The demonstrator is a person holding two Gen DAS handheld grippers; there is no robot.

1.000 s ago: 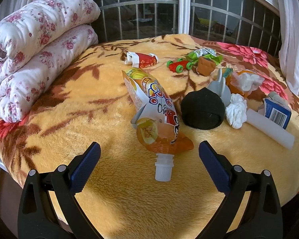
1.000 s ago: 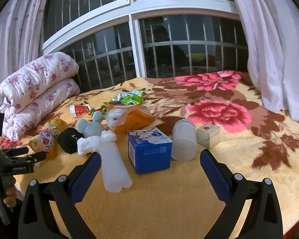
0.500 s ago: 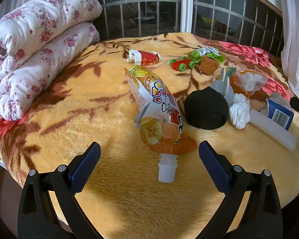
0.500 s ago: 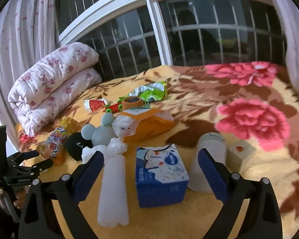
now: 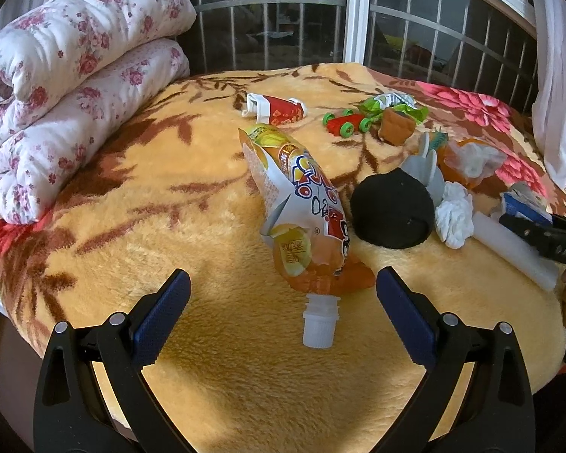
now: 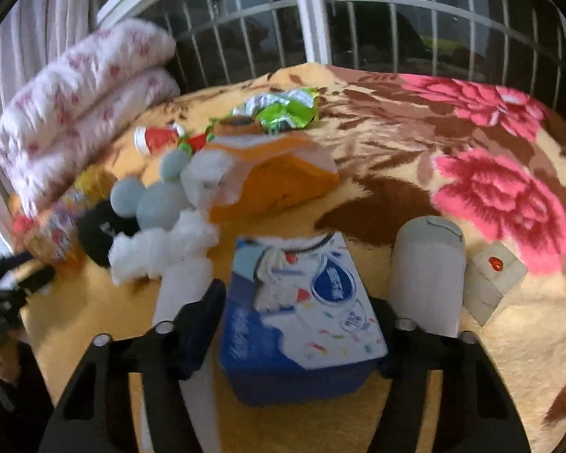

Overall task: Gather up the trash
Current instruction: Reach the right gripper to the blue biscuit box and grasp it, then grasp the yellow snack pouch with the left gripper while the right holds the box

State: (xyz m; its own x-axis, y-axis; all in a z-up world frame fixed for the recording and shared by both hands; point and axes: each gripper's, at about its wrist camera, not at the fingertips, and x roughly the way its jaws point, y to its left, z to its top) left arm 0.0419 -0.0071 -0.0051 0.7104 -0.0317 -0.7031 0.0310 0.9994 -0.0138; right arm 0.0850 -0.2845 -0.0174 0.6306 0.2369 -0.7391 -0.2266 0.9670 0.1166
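Observation:
Trash lies scattered on a floral blanket (image 5: 192, 204). My right gripper (image 6: 298, 302) straddles a blue-and-white carton (image 6: 305, 339); its jaws are closing, and both pads look pressed against the carton's sides. That same right gripper (image 5: 539, 234) shows at the right edge of the left wrist view, beside the carton (image 5: 524, 204). My left gripper (image 5: 282, 287) stands open near the bed's front edge. An orange drink pouch (image 5: 302, 204) lies just beyond its fingertips, with the white cap (image 5: 318, 326) pointing between them and nothing held.
Around the carton lie a white tube (image 6: 177, 290), a tipped white cup (image 6: 428, 268), a small box (image 6: 494, 279), an orange bag (image 6: 271, 173) and a green wrapper (image 6: 283, 113). A black ball (image 5: 392, 215), tissue (image 5: 454, 215), red cup (image 5: 279, 109) and folded quilt (image 5: 64, 94) sit further left.
My right gripper came forward and down over the blue carton and its jaws narrowed from wide open to the carton's sides. It entered the left wrist view. The left gripper stayed still.

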